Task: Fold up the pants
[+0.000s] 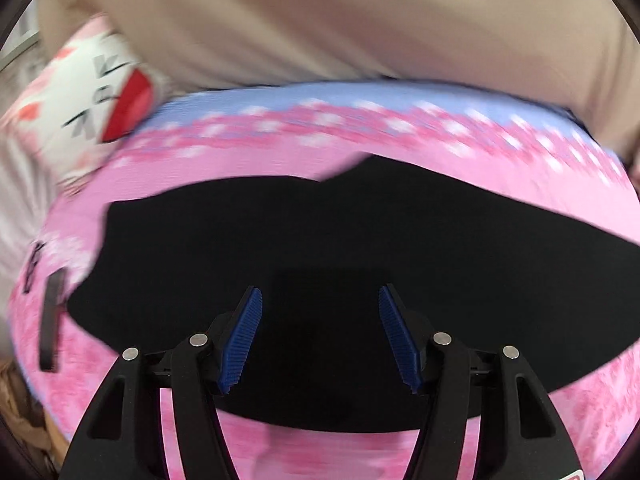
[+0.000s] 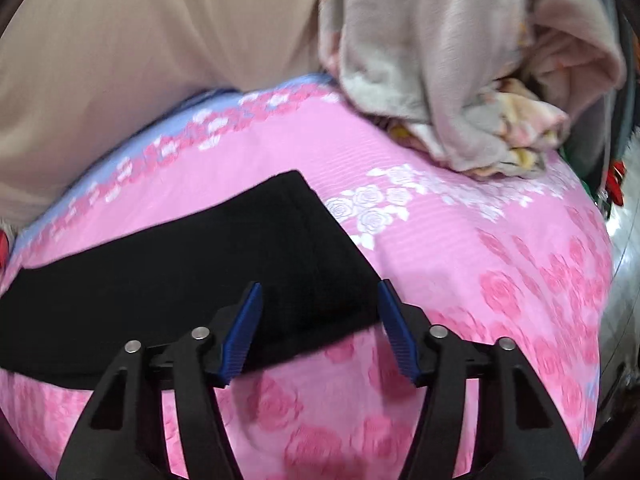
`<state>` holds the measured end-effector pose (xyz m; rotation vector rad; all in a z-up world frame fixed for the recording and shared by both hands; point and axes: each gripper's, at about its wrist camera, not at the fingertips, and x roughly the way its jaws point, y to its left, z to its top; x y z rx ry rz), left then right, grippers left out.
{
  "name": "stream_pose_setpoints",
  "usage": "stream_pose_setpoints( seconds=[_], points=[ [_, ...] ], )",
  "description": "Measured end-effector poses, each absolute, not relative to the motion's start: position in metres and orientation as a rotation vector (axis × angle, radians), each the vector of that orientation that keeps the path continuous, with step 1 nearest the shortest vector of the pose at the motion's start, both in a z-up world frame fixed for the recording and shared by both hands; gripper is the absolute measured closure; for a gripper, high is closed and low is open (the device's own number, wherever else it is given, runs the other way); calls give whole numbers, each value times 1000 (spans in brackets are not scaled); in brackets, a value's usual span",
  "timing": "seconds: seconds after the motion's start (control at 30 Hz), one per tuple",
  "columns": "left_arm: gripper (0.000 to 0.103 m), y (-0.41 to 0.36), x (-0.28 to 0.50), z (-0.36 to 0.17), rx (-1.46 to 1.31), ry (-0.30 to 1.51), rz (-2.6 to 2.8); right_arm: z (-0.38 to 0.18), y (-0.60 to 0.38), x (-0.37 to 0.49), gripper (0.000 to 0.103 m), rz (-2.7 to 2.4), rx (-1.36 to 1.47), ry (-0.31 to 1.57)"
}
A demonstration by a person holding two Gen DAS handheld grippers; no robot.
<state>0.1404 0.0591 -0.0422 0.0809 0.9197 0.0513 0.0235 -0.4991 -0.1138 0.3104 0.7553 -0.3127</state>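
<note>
Black pants [image 1: 320,280] flat on pink bedsheet [image 2: 480,240], both hand-held grippers — left [image 1: 320,300], right [image 2: 320,296] — wide

Place: a home bedroom.
Bed: pink rose-printed cotton bedsheet with a lilac border [image 2: 460,240] spreads across the whole lower field of both views.
Bedding at 1 o'clock: a crumpled grey fleece blanket with pale floral print [image 2: 440,60] heaped on the sheet.
Pillow at 10 o'clock: a white cushion with red and black printed marks [image 1: 92,92].
Backdrop at 12 o'clock: a plain beige fabric surface [image 1: 340,20] rising behind the bed.
</note>
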Motion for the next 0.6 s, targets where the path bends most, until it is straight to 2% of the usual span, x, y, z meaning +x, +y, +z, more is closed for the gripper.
stream_pose_setpoints(
  seconds=[0.03, 0.07, 0.13, 0.23, 0.33, 0.6],
  points=[
    [44, 42, 141, -45, 97, 923, 34, -116, -498, 28, 60, -306, 302, 767],
    [44, 35, 138, -45, 109, 922, 28, -118, -499, 34, 79, -306, 279, 789],
    [44, 15, 139, -45, 143, 918, 23, -109, -497, 34, 88, -268, 262, 787],
    [43, 3, 138, -40, 177, 896, 26, -86, -491, 18, 89, -274, 203, 751],
    [33, -5, 138, -45, 218, 875, 56, -113, -512, 21, 89, -293, 252, 818],
    [33, -5, 134, -70, 281, 925, 104, -99, -500, 12, 80, -322, 253, 751]
  ],
)
